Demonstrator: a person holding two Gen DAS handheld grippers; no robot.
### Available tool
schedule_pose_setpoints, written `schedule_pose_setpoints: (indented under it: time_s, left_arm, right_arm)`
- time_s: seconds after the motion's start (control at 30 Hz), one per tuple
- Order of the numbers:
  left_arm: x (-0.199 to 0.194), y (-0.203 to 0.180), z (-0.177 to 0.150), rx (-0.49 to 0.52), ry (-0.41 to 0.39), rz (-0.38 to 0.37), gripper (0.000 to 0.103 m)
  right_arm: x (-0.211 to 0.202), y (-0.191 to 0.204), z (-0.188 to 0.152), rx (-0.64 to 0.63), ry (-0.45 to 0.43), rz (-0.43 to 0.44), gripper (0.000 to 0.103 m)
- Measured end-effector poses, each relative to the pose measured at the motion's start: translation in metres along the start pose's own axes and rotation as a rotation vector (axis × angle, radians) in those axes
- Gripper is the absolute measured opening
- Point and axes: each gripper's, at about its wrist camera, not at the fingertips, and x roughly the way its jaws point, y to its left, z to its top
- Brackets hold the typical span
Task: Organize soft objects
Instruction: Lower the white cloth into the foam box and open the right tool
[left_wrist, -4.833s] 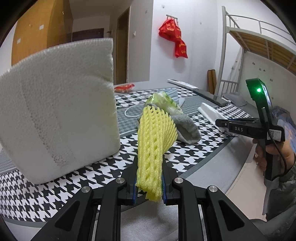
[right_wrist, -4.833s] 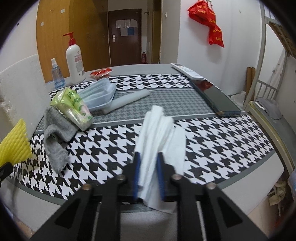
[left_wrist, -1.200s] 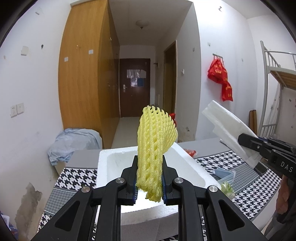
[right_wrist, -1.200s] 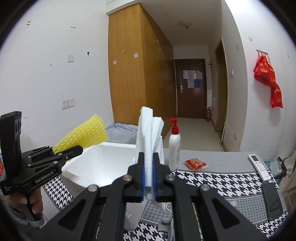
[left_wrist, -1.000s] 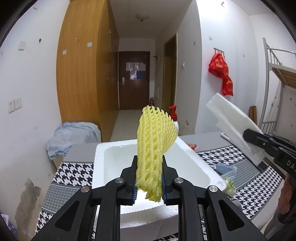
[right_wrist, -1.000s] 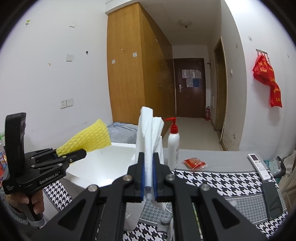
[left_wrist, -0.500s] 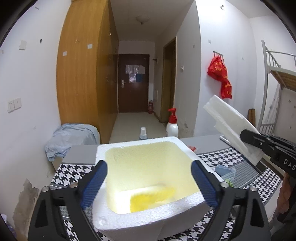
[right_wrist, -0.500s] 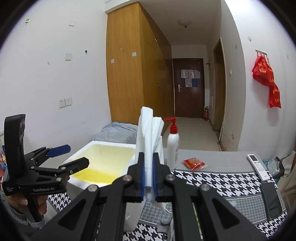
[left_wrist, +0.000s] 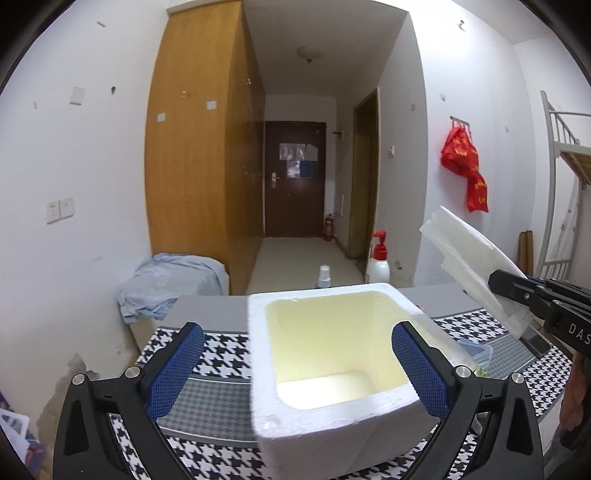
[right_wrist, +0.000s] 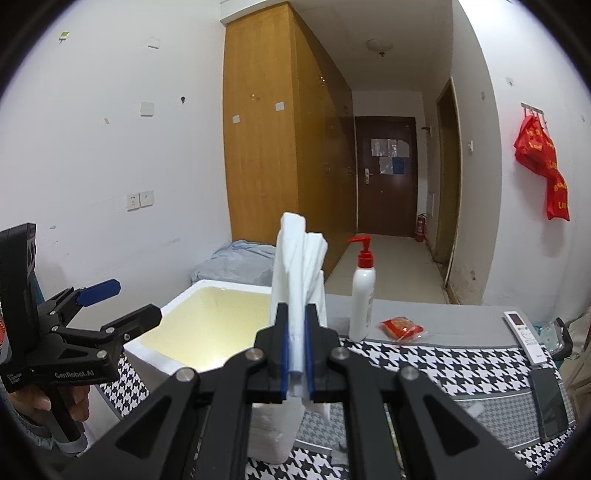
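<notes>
The left tongs (left_wrist: 295, 354) gape wide and empty above the white foam box (left_wrist: 332, 373) at the tabletop's (left_wrist: 221, 350) left end. The right tongs (right_wrist: 295, 354) clamp a folded white foam sheet (right_wrist: 297, 266) (upright). Only the right view shows the white remote control (right_wrist: 524, 338).

Even indoor light, sharp focus, heavy fisheye bending, dark vignette at corners.
</notes>
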Motion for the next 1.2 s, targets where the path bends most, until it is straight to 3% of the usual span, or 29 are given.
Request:
schedule_pose_setpoints:
  time_s: [0.6, 1.2]
  left_arm:
    - [-0.019, 0.038, -0.01, -0.042, -0.012, 0.112, 0.102]
    - [-0.03, 0.057, -0.021, -0.088, -0.004, 0.143, 0.102]
  right_arm:
    - [0.032, 0.033, 0.005, -0.012, 0.033, 0.135, 0.01]
    - [0.057, 0.052, 0.003, -0.04, 0.109, 0.155, 0.01]
